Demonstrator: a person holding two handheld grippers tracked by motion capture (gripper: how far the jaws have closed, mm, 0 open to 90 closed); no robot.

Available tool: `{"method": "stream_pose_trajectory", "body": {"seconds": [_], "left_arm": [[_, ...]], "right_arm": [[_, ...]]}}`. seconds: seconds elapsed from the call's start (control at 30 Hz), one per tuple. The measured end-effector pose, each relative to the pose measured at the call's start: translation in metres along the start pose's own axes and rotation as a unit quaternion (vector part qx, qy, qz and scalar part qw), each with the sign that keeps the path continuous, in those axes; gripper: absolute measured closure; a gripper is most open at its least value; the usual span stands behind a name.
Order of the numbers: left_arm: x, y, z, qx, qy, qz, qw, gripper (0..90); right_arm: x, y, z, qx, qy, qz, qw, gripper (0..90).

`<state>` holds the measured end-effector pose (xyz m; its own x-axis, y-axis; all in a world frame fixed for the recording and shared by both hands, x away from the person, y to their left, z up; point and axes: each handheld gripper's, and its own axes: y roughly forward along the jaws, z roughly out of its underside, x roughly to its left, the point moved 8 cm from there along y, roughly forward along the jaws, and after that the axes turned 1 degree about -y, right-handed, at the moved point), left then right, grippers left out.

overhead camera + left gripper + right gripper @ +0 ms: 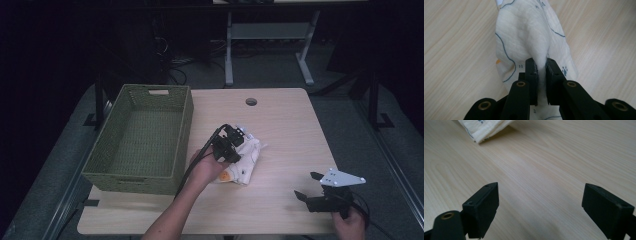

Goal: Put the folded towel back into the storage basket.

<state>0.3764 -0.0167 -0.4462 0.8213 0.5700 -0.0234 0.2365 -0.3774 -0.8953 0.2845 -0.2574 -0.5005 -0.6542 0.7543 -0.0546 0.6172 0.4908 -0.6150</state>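
Observation:
A white cloth (246, 161) with blue line drawings and a small orange patch lies bunched at the middle of the wooden table (280, 120). My left gripper (231, 150) is shut on a raised fold of it. In the left gripper view the cloth (529, 32) rises in a ridge between the two black jaws of the left gripper (541, 65), which pinch it tight. My right gripper (306, 185) rests near the table's front right corner, open, with nothing between its jaws. The right gripper view shows the right gripper (541, 202) over bare wood and a corner of the cloth (484, 128) far off.
A green woven basket (145, 142) stands on the left part of the table, with nothing showing inside. A round cable hole (251, 102) sits near the far edge. Beyond the table are dark floor and desk legs (229, 50).

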Motion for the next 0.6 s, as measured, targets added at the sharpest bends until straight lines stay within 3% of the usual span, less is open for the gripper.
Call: {"method": "stream_pose_trajectory", "body": {"seconds": [0.1, 0.2, 0.4, 0.6], "left_arm": [[0.003, -0.01, 0.002, 0.002, -0.003, -0.001, 1.0, 83.1], [0.006, -0.027, 0.002, -0.018, -0.012, -0.001, 0.9998, 83.0], [0.012, -0.044, 0.002, -0.024, -0.018, 0.005, 0.9995, 83.1], [0.022, -0.06, 0.005, -0.045, -0.032, 0.033, 0.9979, 83.2]], "right_arm": [[-0.001, 0.001, 0.002, 0.001, 0.005, 0.0, 1.0, 13.9], [0.0, 0.001, 0.0, -0.002, 0.002, -0.002, 1.0, 13.9], [0.002, 0.003, -0.001, 0.0, 0.003, 0.0, 1.0, 13.9], [0.001, 0.002, -0.002, -0.002, -0.004, 0.0, 1.0, 13.9]]}}
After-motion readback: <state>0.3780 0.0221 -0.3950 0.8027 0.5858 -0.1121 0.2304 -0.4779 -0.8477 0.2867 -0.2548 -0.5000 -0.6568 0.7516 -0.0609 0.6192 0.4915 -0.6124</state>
